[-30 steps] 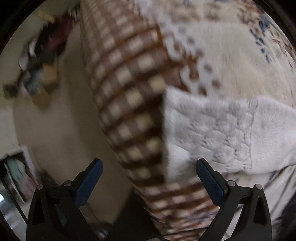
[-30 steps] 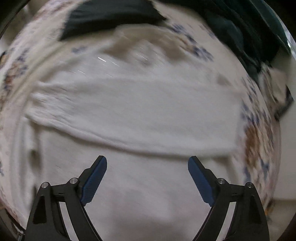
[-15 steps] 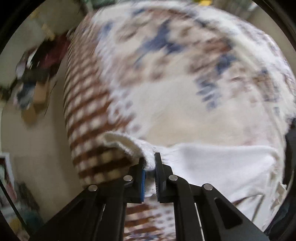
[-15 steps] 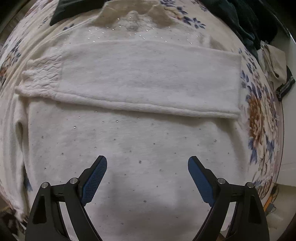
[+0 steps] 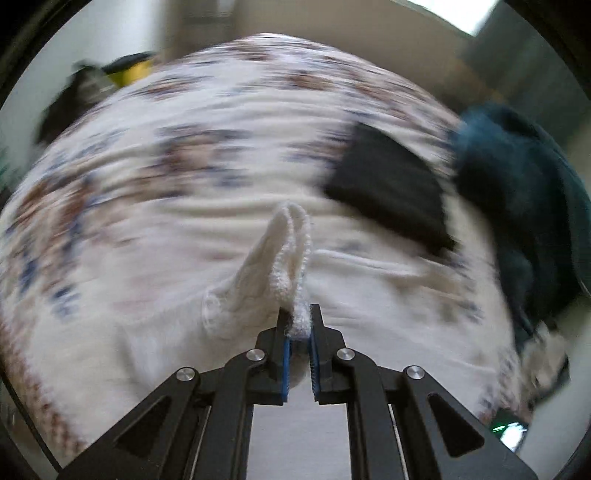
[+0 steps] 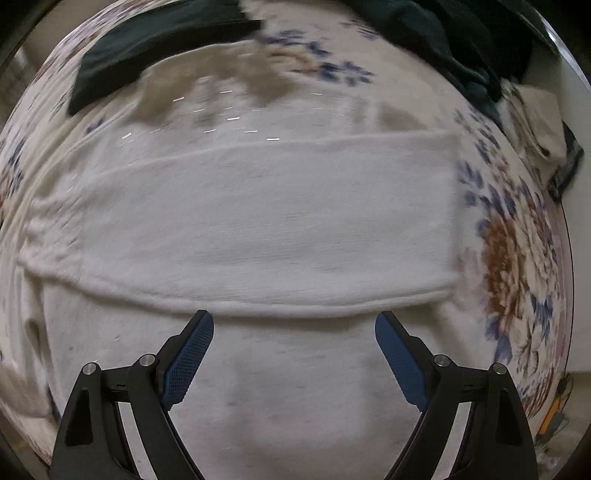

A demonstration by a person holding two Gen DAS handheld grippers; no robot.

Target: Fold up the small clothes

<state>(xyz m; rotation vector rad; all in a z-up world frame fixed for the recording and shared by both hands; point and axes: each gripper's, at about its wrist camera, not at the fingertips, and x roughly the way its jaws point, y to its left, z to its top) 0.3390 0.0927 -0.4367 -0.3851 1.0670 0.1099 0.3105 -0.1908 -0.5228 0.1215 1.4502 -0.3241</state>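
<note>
A: What's underneath?
B: A floral bedspread (image 6: 517, 236), dark clothes (image 6: 155, 44) at its far edge.
A: The sweater?
B: The white sweater (image 6: 280, 369) lies flat, one sleeve (image 6: 258, 229) folded across.
A: Grippers?
B: The left gripper (image 5: 298, 325) pinches a cuff (image 5: 288, 251); the right gripper (image 6: 294, 325) gapes wide above the sweater, holding nothing.

A bed covered with a cream quilted bedspread printed with blue and brown flowers (image 6: 517, 236) fills most of both views. At its far side lie a flat black folded cloth (image 5: 391, 188) and a heap of dark teal fabric (image 5: 517, 177), with a blurred yellow and black object (image 5: 125, 70) at the far left edge. Beyond the bed stands a plain beige wall (image 5: 332, 22), blurred, with a bright patch of light (image 5: 450, 11) at the upper right.
</note>
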